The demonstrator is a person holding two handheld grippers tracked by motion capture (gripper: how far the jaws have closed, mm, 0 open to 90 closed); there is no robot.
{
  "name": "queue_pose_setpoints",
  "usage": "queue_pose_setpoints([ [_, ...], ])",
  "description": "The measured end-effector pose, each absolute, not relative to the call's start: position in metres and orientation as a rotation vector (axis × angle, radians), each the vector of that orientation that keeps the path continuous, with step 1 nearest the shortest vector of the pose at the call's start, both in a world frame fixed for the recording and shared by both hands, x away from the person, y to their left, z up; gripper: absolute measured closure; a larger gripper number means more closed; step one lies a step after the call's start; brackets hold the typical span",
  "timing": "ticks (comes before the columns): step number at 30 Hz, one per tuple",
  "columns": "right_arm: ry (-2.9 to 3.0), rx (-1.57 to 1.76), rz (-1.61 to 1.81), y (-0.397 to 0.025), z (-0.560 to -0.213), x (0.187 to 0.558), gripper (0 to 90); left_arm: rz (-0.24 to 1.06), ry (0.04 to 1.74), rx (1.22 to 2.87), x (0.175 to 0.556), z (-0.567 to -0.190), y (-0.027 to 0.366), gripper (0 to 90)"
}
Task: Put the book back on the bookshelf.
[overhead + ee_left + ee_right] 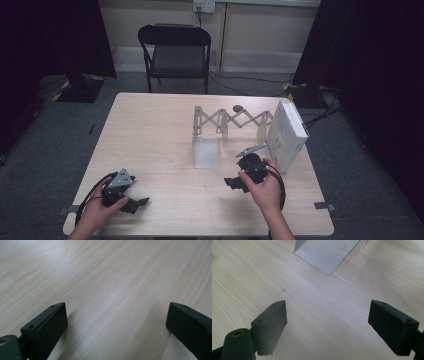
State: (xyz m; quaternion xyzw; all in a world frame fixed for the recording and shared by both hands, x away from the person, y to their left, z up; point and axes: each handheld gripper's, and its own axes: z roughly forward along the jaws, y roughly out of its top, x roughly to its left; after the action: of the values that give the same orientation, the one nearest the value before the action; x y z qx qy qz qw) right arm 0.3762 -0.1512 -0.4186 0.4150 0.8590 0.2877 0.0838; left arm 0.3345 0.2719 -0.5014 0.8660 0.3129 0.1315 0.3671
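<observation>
The left gripper rests near the front left corner of the pale wood-grain counter, its matte black jaws wide and empty. The right gripper, jaws equally wide, sits toward the front right, near the flat brushed-metal plate of a folding scissor-lattice rack beside a white box

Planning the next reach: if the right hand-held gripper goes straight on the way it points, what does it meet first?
Most likely the metal bookend's flat base plate, lying on the table just ahead of the open right hand-held gripper. Nothing lies between; depth is uncertain.
</observation>
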Motion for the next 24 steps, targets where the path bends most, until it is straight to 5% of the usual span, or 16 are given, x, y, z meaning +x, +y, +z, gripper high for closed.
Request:
queue_pose_setpoints([
  [24,2.642,1.18,0.866,-0.117,-0.455,0.372,15.2,0.338,0.804,2.225,0.334,-0.501,0.272,3.4],
])
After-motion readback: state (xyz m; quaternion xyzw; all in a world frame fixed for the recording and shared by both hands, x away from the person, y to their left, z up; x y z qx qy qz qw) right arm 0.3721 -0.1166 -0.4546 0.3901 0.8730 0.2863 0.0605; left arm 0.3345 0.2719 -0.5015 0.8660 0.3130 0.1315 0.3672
